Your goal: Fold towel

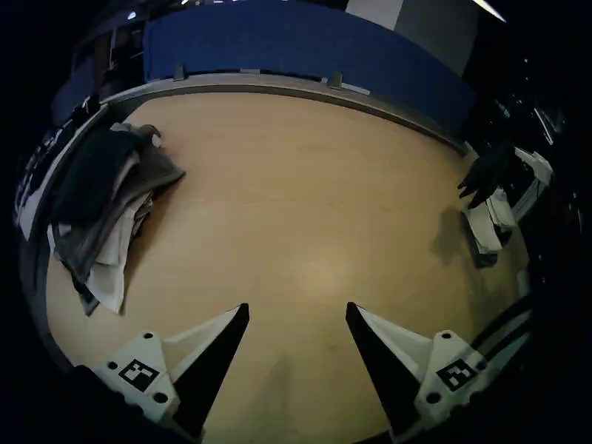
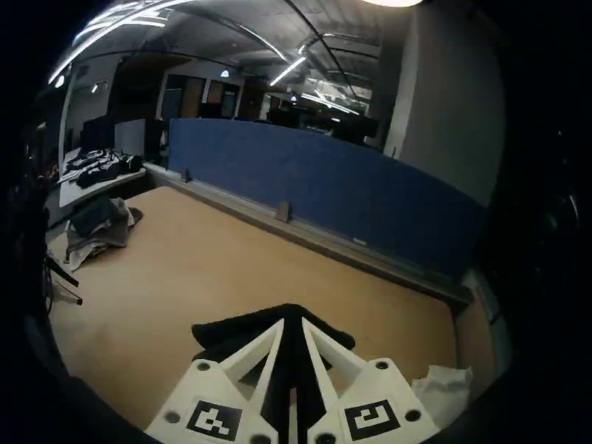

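One towel in hand: the right tool (image 2: 292, 312) is pinched closed on a black towel (image 2: 222, 333), both fingers pressing into a bunch of its cloth.
Where the towel is: near the front edge of the bench (image 2: 222, 259), toward its right end. I cannot tell whether it rests on the wood or hangs just above it.
How the towel looks: dark, soft and crumpled. It fans out in loose lobes to either side of the fingertips, with no straight edge or crisp crease showing.
Left tool: the left tool (image 1: 296, 305) is wide open and grips nothing. It hovers over bare wood at the front edge, about midway along the bench.
Waiting pile: a pile of towels (image 1: 103, 207) in dark grey, mid grey and white slumps unfolded at the bench's left edge, toward the back left corner.
Right edge: white cloths (image 1: 488, 226) lie at the bench's right edge, just beside the black towel. They seem roughly stacked.
Behind: a blue partition (image 1: 296, 44) runs along the back edge.
Progress: early, by my reading. The black towel is gripped but not yet spread flat, so laying it out, making every fold and setting it aside remain to be done, and the left pile looks untouched.
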Demonstrator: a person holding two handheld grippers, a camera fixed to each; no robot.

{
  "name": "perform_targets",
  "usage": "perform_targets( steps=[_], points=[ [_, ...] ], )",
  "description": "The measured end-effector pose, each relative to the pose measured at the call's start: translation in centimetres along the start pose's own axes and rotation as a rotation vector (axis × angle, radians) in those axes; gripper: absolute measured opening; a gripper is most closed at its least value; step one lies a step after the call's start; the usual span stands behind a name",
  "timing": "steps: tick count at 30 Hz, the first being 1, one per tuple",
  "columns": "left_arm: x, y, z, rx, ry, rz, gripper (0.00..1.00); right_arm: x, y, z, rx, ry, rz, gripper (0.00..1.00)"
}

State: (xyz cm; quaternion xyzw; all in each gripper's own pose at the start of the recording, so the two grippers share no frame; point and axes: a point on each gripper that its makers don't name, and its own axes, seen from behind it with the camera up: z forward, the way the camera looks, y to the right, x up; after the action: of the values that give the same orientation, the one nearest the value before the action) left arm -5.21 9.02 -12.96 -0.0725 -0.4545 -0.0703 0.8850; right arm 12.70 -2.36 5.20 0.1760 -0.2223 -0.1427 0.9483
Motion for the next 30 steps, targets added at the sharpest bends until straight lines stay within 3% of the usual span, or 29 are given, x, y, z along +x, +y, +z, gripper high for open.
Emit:
perform_targets(
  steps=[14, 23, 30],
  points=[
    [0.1, 0.3, 0.5, 0.008, -0.008, 0.006, 0.98, -1.1, 4.1, 1.1, -0.044, -0.022, 0.016, 0.02],
    [0.2, 0.6, 0.8, 0.009, -0.011, 0.010, 0.98, -2.1, 5.3, 1.4, -0.054, -0.037, 0.026, 0.02],
    [0.3, 1.0, 0.9, 0.009, -0.013, 0.017, 0.98, -4.0, 5.2, 0.5, -0.060, -0.061, 0.046, 0.02]
  ],
)
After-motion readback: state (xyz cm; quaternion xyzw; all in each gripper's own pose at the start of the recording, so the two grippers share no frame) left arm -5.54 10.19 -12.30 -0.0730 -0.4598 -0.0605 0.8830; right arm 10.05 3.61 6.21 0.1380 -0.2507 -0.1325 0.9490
